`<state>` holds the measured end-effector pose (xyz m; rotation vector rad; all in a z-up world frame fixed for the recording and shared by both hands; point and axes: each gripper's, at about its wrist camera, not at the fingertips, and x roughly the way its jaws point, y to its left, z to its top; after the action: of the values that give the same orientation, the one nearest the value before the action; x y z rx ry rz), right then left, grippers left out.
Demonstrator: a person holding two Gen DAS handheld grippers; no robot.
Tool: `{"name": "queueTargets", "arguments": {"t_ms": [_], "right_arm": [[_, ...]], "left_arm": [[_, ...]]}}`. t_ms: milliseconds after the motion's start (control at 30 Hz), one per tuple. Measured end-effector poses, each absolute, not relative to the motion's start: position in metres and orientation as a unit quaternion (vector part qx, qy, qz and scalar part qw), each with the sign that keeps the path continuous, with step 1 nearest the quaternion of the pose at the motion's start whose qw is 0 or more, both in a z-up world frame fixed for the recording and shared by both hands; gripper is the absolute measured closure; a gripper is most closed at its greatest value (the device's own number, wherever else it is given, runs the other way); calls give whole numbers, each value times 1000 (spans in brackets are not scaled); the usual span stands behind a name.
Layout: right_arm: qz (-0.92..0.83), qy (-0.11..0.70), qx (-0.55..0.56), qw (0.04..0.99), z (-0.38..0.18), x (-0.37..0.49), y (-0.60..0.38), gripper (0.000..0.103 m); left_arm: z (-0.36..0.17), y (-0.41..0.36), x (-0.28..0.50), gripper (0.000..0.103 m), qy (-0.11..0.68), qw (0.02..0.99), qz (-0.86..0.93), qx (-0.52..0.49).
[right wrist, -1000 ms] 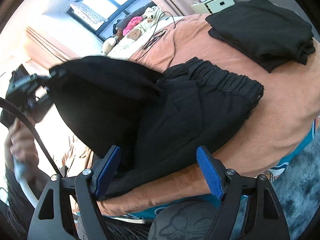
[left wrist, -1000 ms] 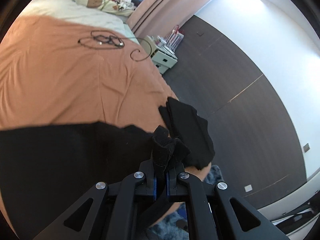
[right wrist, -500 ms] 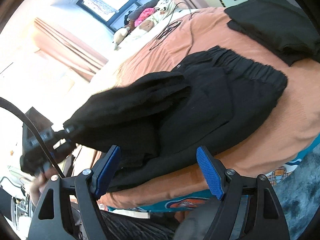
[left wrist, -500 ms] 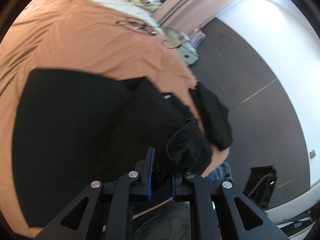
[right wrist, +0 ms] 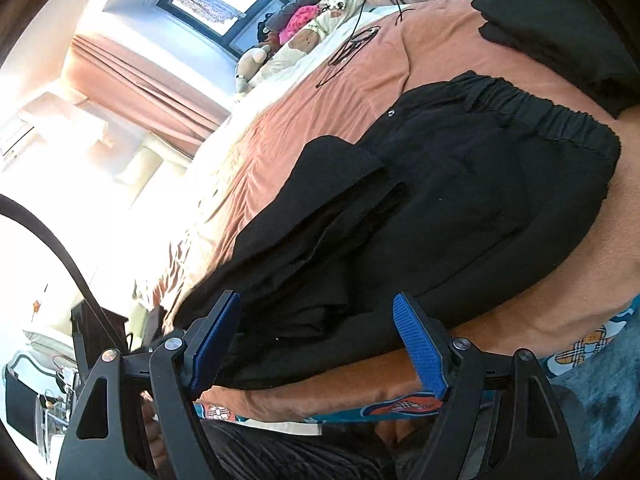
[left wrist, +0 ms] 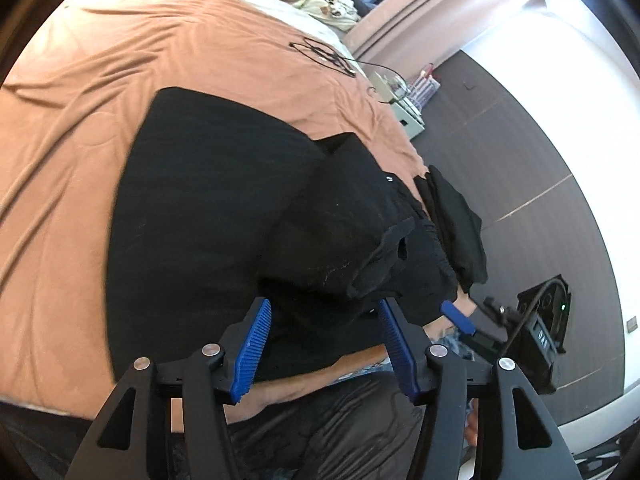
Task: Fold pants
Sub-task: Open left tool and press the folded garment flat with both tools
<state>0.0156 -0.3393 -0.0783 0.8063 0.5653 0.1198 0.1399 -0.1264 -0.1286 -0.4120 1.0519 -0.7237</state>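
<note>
Pants (left wrist: 224, 216) now lie doubled over on the bed (left wrist: 80, 128), close to its near edge, with the leg ends brought across on top of the seat and the elastic waistband (right wrist: 548, 116) toward the bed's right side. A second ago my left tool (left wrist: 324, 344) was pinched tight on the bunched hem and carrying it through the air; its jaws have just been opening, and the cloth has dropped out. The rumpled hem (left wrist: 384, 256) sits just beyond the blue pads, touching neither, so nothing is held there. My right tool (right wrist: 320, 344) stands wide open as before, hovering over the near edge of the fabric and gripping nothing.

I judge the lengthwise-to-half fold as laid, though loosely: the top layer is ridged and bulging along the near edge, not flat. A folded dark garment (right wrist: 560, 28) rests apart near the bed's far right corner. Next I would likely smooth or fold once more.
</note>
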Motion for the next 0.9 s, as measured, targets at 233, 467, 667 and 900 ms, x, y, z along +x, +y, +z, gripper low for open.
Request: {"name": "queueTargets", "arguments": {"t_ms": [233,467,667,900], "right_arm": [[78,274,385,878,-83,43,-344,26],[79,291,379,875,-87,62,-349,23],[87,304,386,867,-90,82,-349,18],[98,315,412,849,-100,109,-355,18]], "left_arm": [[-122,-92,134,45,468,814,-291,-187],[-135,-74,140,45,465,820,-265,-204],[-148,-68,144,45,467,819,-253,-216],[-162,-63,151,45,480,814,-241,-220]]}}
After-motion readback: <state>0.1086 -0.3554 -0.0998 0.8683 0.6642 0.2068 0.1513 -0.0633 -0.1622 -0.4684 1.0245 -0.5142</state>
